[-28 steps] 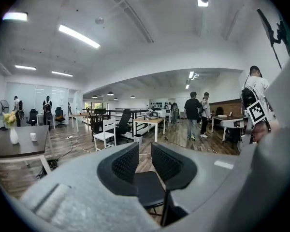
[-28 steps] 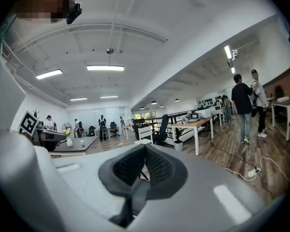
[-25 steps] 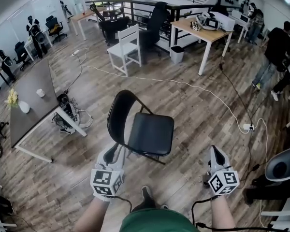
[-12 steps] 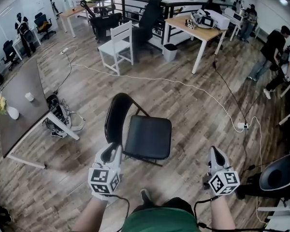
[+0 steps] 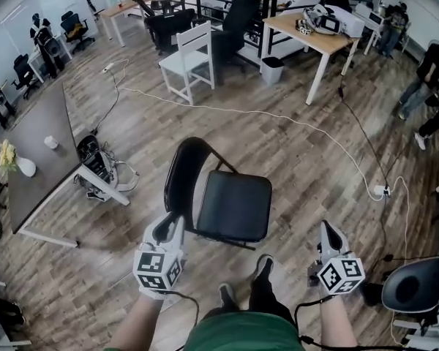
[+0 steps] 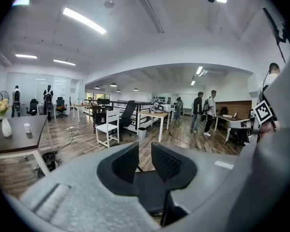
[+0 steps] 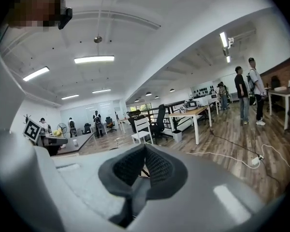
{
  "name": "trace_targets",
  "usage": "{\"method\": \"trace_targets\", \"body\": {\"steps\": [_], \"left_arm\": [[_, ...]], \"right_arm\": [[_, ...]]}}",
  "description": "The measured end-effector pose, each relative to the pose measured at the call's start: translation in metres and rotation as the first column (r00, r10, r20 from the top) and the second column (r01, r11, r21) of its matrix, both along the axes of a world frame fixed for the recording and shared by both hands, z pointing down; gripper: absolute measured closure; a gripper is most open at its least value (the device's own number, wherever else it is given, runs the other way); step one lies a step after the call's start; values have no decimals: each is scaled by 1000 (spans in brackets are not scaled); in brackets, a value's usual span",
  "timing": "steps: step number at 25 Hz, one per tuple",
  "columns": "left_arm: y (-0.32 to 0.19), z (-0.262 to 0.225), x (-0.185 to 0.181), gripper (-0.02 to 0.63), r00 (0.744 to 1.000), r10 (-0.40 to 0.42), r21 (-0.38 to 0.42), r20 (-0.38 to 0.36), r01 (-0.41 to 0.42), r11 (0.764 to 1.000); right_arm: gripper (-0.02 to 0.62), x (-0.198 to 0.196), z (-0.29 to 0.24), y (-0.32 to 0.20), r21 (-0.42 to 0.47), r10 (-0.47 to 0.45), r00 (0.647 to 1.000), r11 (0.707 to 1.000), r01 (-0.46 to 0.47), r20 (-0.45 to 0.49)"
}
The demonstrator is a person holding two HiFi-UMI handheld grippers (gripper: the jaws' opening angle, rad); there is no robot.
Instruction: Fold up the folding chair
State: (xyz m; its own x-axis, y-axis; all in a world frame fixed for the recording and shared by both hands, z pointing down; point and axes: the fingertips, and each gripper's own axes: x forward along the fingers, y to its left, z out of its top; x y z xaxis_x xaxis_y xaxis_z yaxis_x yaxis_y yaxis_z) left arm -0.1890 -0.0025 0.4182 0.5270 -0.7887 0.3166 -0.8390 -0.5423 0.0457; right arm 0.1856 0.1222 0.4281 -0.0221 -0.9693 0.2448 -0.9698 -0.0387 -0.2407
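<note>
A black folding chair [image 5: 234, 205] stands unfolded on the wood floor in the middle of the head view, its curved backrest [image 5: 181, 174] to the left. My left gripper [image 5: 170, 224] hovers just short of the seat's near left corner, shut and holding nothing. In the left gripper view its jaws [image 6: 145, 156] point at the seat [image 6: 146, 190], which shows dark between them. My right gripper [image 5: 328, 229] hangs to the right of the chair, a little apart from it, shut and empty. Its pads [image 7: 157, 166] meet in the right gripper view.
A grey table [image 5: 36, 148] with a vase stands at the left. Behind the chair are a white wooden chair [image 5: 190, 68] and a wooden desk [image 5: 314, 31]. A white cable [image 5: 293, 115] crosses the floor to a power strip [image 5: 383, 191]. An office chair [image 5: 410, 287] sits at the lower right. My shoe [image 5: 262, 269] is near the seat.
Both grippers have come forward and slightly down toward the chair, still shut. A foot has stepped up close to the seat's front edge.
</note>
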Motion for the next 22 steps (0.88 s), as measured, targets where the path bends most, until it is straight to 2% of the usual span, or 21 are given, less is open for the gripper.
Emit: {"method": "trace_targets", "body": {"steps": [6,12,18,22], "left_arm": [[-35,8,15,517,993,-101,7,64,101,995],[-73,48,35,511,965,-179,-58,192,193,979],[-103,84,44,410,926,-226,-136,304,277,951],[-117,111,43,373,910,-258,-201,325,334,921]], "right_arm": [[592,37,24,-59,2,-52,996,999,52,77],[592,74,74,-112,-40,-124,982,991,131,145],[592,102,125,-155,-56,-179,964,980,193,199],[592,107,159,-175,-74,-231,951,965,251,206]]}}
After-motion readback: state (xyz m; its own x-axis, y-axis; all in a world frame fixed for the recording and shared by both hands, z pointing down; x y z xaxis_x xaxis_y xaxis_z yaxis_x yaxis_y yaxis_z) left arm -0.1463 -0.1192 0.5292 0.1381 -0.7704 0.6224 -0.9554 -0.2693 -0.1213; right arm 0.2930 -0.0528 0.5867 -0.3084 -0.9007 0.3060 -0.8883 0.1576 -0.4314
